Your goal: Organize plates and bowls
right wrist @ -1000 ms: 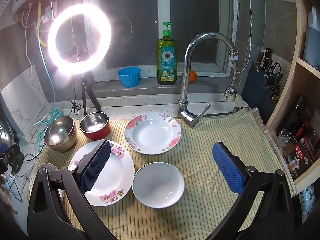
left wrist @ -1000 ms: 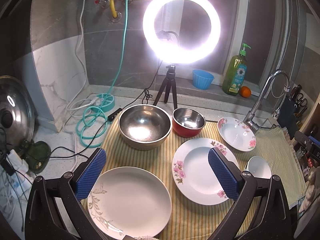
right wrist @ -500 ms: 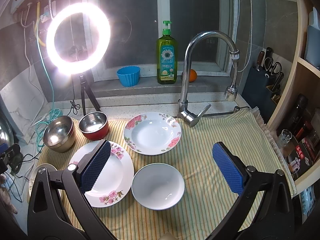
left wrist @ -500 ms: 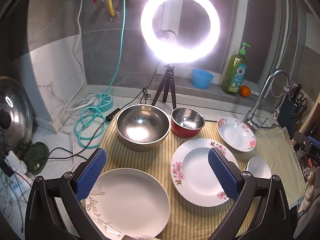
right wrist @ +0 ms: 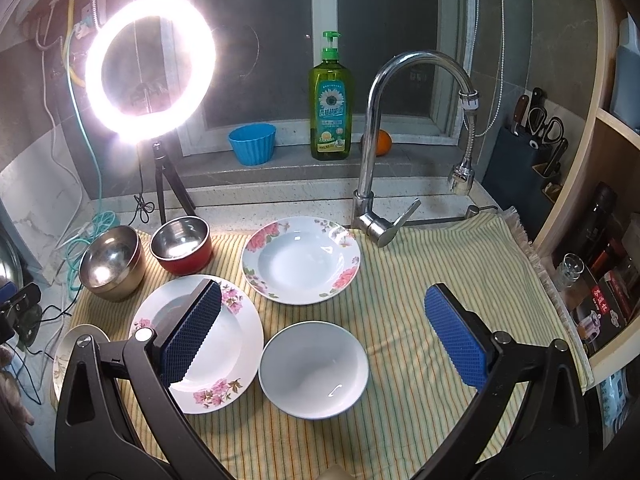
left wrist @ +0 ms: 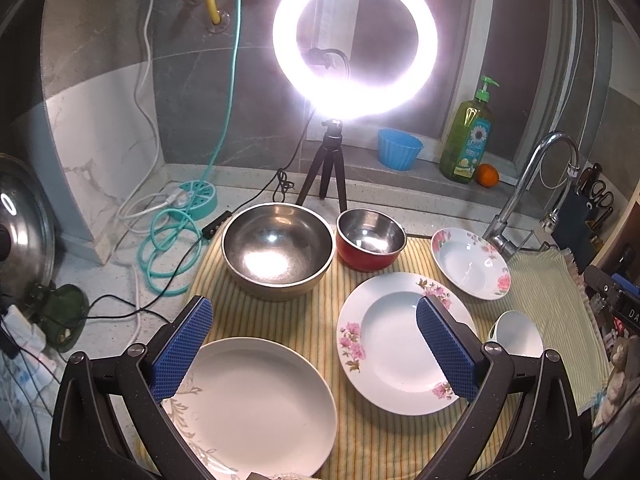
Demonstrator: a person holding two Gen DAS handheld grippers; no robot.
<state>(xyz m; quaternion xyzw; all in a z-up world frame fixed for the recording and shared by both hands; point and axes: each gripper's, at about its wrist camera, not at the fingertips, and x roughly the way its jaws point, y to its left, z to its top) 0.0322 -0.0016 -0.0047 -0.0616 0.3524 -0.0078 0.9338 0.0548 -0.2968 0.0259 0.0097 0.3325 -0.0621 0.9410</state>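
Nearest, both grippers hang over the striped yellow cloth (right wrist: 420,280) on the counter, jaws spread wide and empty: the left gripper (left wrist: 310,344) above the plain white leaf-edged plate (left wrist: 252,404), the right gripper (right wrist: 320,332) above the small white bowl (right wrist: 313,369). Between them lies the large pink-flowered plate (left wrist: 384,344); beyond it the smaller flowered deep plate (right wrist: 300,260), the red steel-lined bowl (left wrist: 370,238) and the big steel bowl (left wrist: 277,250). Nothing is stacked yet; this looks like the opening approach. Next calls for lowering onto a rim and pinching it firmly.
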